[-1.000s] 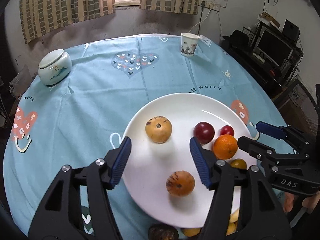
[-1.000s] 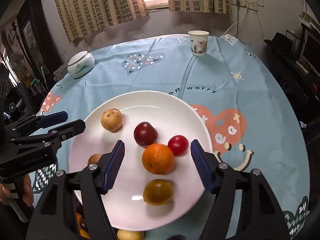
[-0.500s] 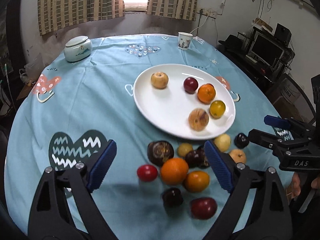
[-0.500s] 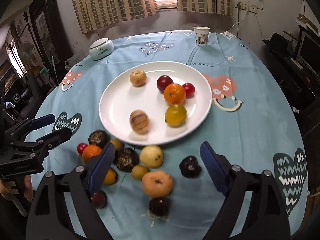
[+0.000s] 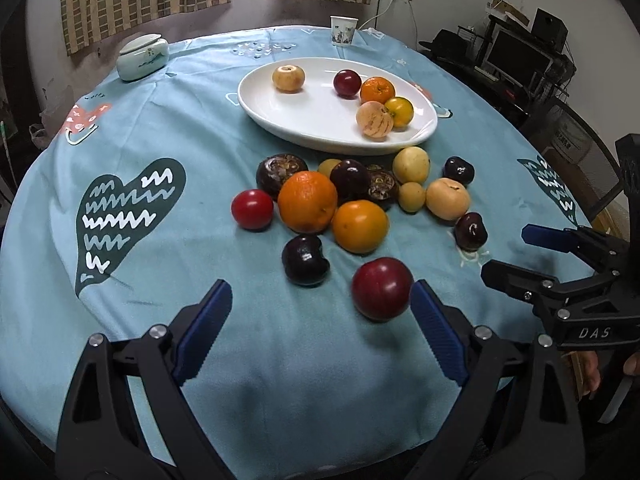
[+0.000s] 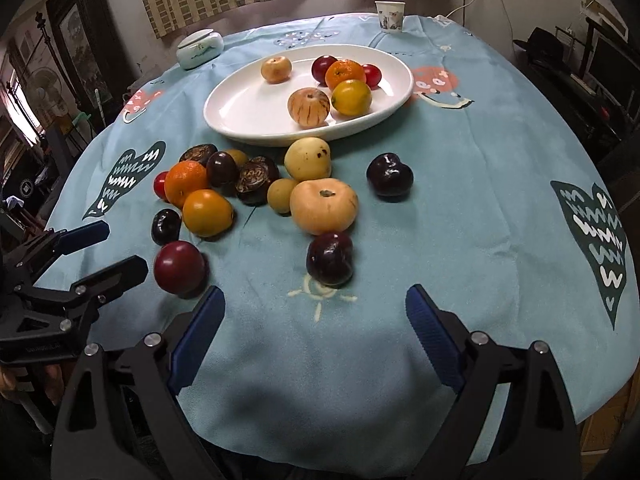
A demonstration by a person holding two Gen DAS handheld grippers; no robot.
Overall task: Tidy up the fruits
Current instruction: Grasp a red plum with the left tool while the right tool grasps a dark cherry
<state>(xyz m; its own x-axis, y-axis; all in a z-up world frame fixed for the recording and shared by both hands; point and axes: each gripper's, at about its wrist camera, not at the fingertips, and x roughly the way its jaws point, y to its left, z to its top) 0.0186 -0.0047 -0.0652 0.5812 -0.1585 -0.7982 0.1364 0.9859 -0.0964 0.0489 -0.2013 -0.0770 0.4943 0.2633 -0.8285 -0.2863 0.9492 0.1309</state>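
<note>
A white plate (image 5: 316,120) (image 6: 244,112) at the table's far middle holds several fruits, among them an orange (image 5: 377,90) and a striped pale fruit (image 5: 374,121). Nearer lies a loose pile of fruits: a big orange (image 5: 307,201), a tomato (image 5: 252,209), dark plums and yellow ones. My left gripper (image 5: 320,304) is open and empty, with a red plum (image 5: 382,288) (image 6: 179,266) just ahead of its right finger. My right gripper (image 6: 314,308) is open and empty too, behind a dark plum (image 6: 330,258). Each gripper shows in the other's view: right gripper (image 5: 504,251), left gripper (image 6: 126,245).
A lidded ceramic jar (image 5: 143,58) stands at the far left and a paper cup (image 5: 343,31) at the far edge. The blue cloth drops off the round table's near edge below both grippers. A desk with monitors (image 5: 516,54) and a chair stand to the right.
Both grippers drew back from over the plate toward the near edge and sank, their jaws spreading wider. The loose fruit pile came into view. The striped fruit rolled against the yellow-orange one.
</note>
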